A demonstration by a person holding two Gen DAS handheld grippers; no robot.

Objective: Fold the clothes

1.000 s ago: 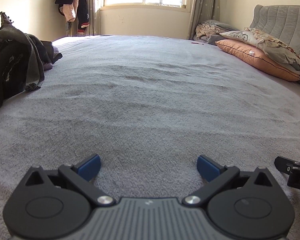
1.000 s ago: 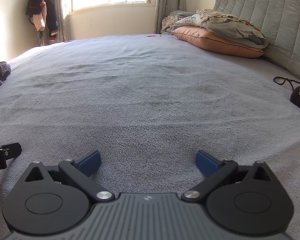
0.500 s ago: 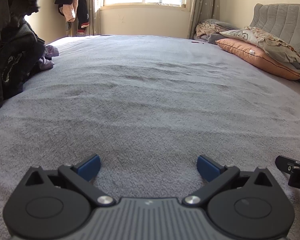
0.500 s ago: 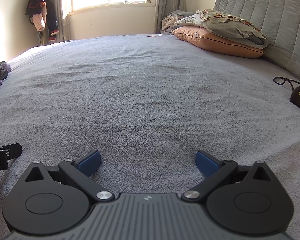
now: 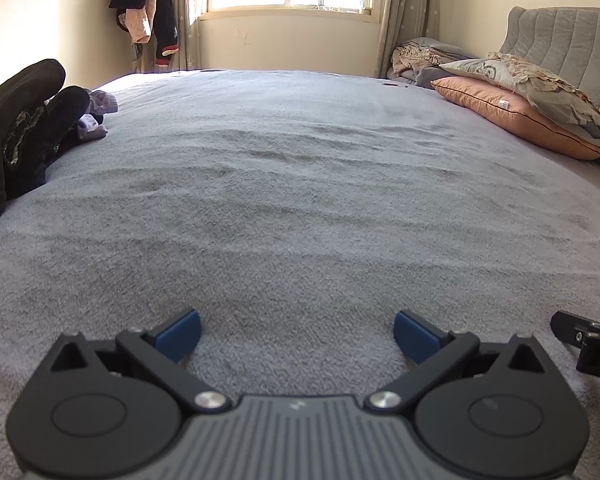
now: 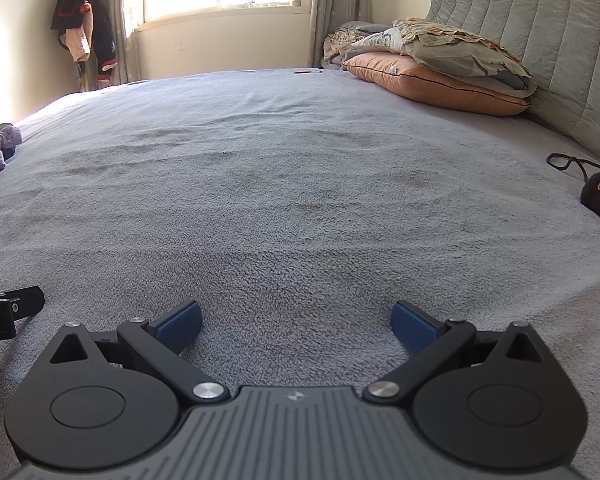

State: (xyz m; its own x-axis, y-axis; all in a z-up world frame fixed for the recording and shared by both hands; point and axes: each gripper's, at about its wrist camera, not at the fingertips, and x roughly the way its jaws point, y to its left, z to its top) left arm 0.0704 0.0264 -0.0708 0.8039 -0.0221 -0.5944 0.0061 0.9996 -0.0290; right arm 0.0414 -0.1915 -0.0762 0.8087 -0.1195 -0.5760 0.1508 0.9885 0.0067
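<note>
Left wrist view shows the left hand-held gripper [image 5: 297,334] low over the grey bed cover [image 5: 300,200], its blue pads spread wide apart with nothing between them. The right hand-held gripper [image 6: 296,326] sits just beside it on the same cover, likewise spread apart and empty; a black corner of each tool pokes into the other's view. No garment lies on the broad stretch of bed ahead of either tool, so folding has not yet begun, and I judge the step in hand to be fetching a piece to lay out. The clothes to be folded are the dark pile of clothes [image 5: 24,128] at the far left edge of the bed, well apart from both tools and off to the left and forward of them. It is a bunched heap of black fabric with a patterned patch, and some pale lilac pieces [image 5: 98,114] sit against its far side. Its long axis cannot be told, since it is crumpled and partly cut off by the frame. The left hand-held gripper is the nearer of the two, so a reach leftward with that tool looks the natural move. From the right wrist view only the lilac edge of the heap shows at the left border.
</note>
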